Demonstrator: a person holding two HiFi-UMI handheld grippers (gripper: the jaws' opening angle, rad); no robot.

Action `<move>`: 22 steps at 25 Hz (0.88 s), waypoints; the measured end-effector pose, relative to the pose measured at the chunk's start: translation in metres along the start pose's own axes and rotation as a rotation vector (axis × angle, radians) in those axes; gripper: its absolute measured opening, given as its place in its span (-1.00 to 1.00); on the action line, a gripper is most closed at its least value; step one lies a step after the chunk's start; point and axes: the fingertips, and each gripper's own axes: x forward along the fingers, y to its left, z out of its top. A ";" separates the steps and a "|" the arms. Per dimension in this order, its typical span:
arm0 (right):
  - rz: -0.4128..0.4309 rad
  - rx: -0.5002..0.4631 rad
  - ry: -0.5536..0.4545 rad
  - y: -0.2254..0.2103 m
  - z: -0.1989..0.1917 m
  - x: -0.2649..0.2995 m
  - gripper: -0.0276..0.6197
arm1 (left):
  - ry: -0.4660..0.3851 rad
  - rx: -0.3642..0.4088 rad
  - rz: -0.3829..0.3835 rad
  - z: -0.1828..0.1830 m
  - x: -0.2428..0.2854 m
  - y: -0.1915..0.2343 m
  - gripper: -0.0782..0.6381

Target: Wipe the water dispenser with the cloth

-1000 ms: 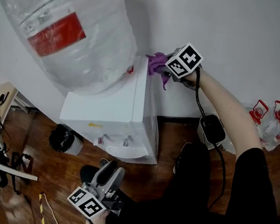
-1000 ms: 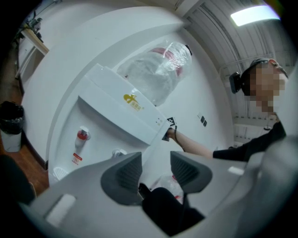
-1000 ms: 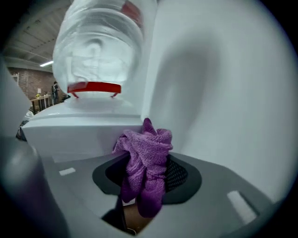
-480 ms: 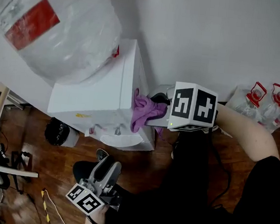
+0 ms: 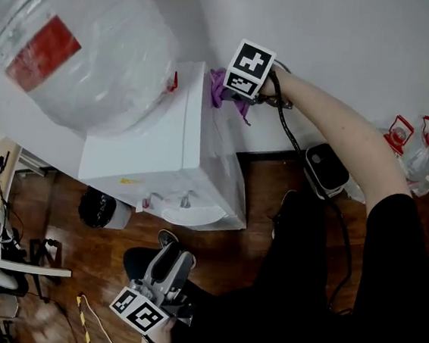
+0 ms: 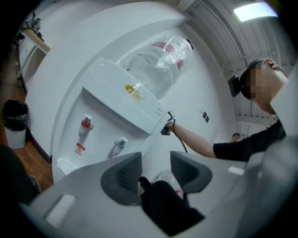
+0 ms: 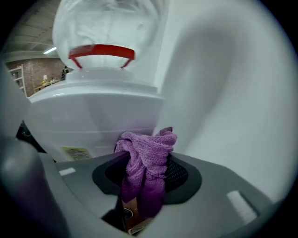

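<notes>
We note a white water dispenser (image 5: 149, 145) with a small yellow logo (image 6: 135, 91), a red tap (image 6: 85, 123) and a blue tap (image 6: 120, 142). Its clear bottle (image 5: 105, 49) bears a red label (image 5: 44, 50). The cloth (image 7: 146, 153) is purple. We find the left gripper (image 6: 155, 160) and right gripper (image 7: 146, 165) grey with dark pads, each marker cube (image 5: 249, 69) patterned in black-and-white squares. The floor (image 5: 75, 266) is reddish-brown wood.
</notes>
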 end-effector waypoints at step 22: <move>0.269 -0.126 0.061 0.152 -0.059 0.005 -0.37 | 0.052 -0.013 -0.017 -0.017 0.013 -0.006 -0.19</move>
